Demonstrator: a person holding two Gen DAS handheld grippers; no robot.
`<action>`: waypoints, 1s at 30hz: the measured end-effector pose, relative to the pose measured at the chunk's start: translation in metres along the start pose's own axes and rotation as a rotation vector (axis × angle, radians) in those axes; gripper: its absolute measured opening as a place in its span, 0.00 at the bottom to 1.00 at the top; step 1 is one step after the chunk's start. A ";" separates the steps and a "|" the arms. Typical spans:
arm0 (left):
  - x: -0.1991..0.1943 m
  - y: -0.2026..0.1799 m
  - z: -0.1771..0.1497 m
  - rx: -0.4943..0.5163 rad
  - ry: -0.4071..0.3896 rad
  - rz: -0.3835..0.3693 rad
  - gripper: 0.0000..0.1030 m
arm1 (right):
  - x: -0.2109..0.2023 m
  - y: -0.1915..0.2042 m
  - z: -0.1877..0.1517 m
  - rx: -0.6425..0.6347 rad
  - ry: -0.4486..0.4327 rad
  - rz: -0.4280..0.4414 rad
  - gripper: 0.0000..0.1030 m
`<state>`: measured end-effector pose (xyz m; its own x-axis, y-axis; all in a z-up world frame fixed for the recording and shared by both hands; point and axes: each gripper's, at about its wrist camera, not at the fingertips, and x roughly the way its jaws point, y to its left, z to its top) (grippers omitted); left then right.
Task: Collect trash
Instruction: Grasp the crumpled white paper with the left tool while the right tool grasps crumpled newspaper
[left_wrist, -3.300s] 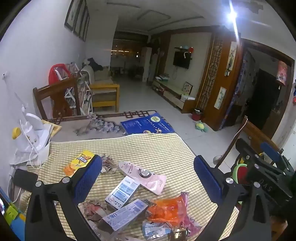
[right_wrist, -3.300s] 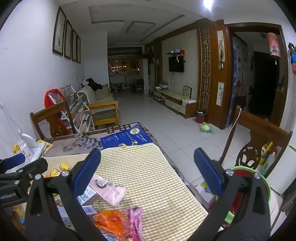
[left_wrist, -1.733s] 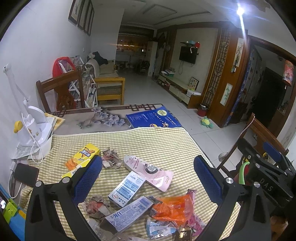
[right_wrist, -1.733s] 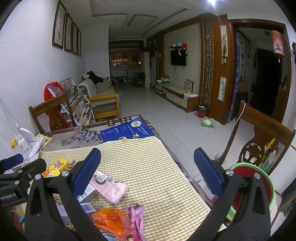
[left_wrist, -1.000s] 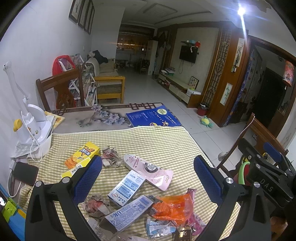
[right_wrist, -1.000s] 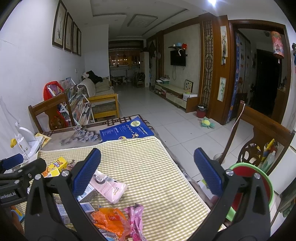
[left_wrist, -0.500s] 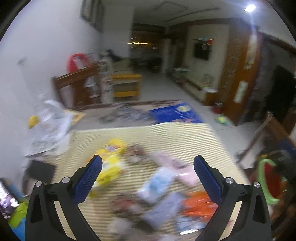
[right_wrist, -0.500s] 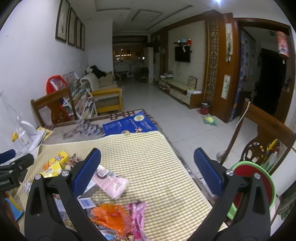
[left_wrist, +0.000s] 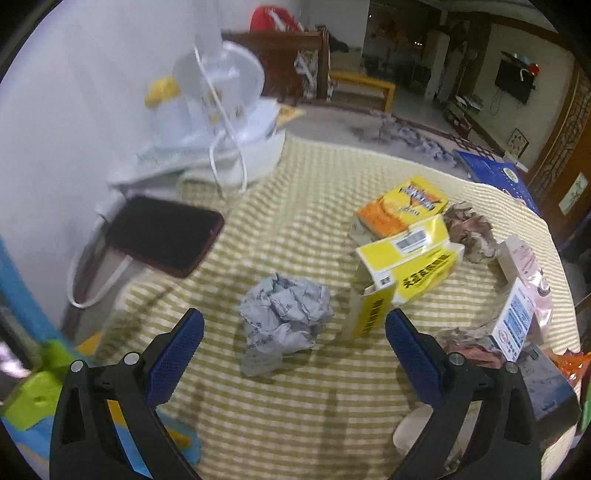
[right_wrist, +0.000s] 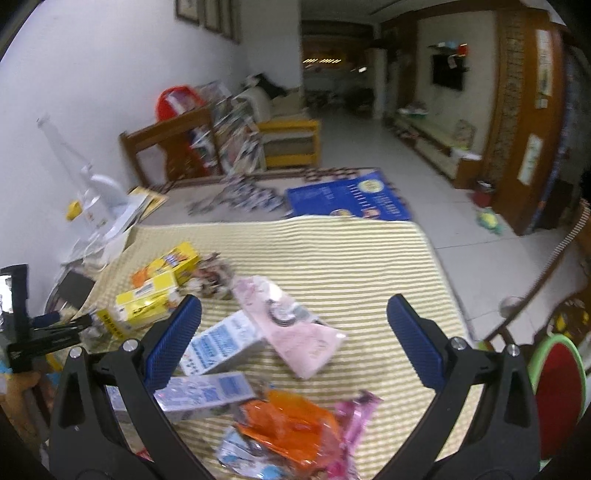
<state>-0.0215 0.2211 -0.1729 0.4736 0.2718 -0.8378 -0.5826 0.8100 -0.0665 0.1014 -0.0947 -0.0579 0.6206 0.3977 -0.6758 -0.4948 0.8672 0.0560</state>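
Note:
Trash lies on a yellow checked tablecloth (left_wrist: 295, 206). In the left wrist view my left gripper (left_wrist: 293, 350) is open and empty, with a crumpled grey paper ball (left_wrist: 286, 310) just ahead between its fingers. Yellow boxes (left_wrist: 410, 258) and a brown crumpled wad (left_wrist: 471, 230) lie to its right. In the right wrist view my right gripper (right_wrist: 293, 341) is open and empty above a pink pouch (right_wrist: 291, 325), blue-white cartons (right_wrist: 221, 343) and an orange wrapper (right_wrist: 291, 424). The left gripper (right_wrist: 33, 332) shows at that view's left edge.
A dark phone (left_wrist: 162, 234) and a white appliance with a cord (left_wrist: 221, 110) sit at the table's left. A green-rimmed red bin (right_wrist: 557, 391) stands by a wooden chair right of the table. A blue bag (right_wrist: 347, 201) lies beyond the cloth.
My left gripper has swung left and tilted down toward the grey paper ball. My right gripper has tilted down and turned slightly left over the wrappers. Both stay open.

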 end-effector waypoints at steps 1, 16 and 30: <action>0.009 0.001 0.000 -0.013 0.013 -0.010 0.91 | 0.010 0.006 0.004 -0.012 0.019 0.045 0.97; 0.057 -0.005 0.007 -0.078 0.079 -0.146 0.52 | 0.196 0.101 0.047 -0.279 0.360 0.174 0.89; 0.012 -0.012 0.017 -0.085 -0.024 -0.173 0.52 | 0.197 0.090 0.050 -0.237 0.408 0.261 0.36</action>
<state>0.0025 0.2235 -0.1724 0.5862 0.1453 -0.7970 -0.5442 0.7994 -0.2545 0.2097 0.0767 -0.1495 0.1954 0.4015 -0.8948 -0.7543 0.6446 0.1246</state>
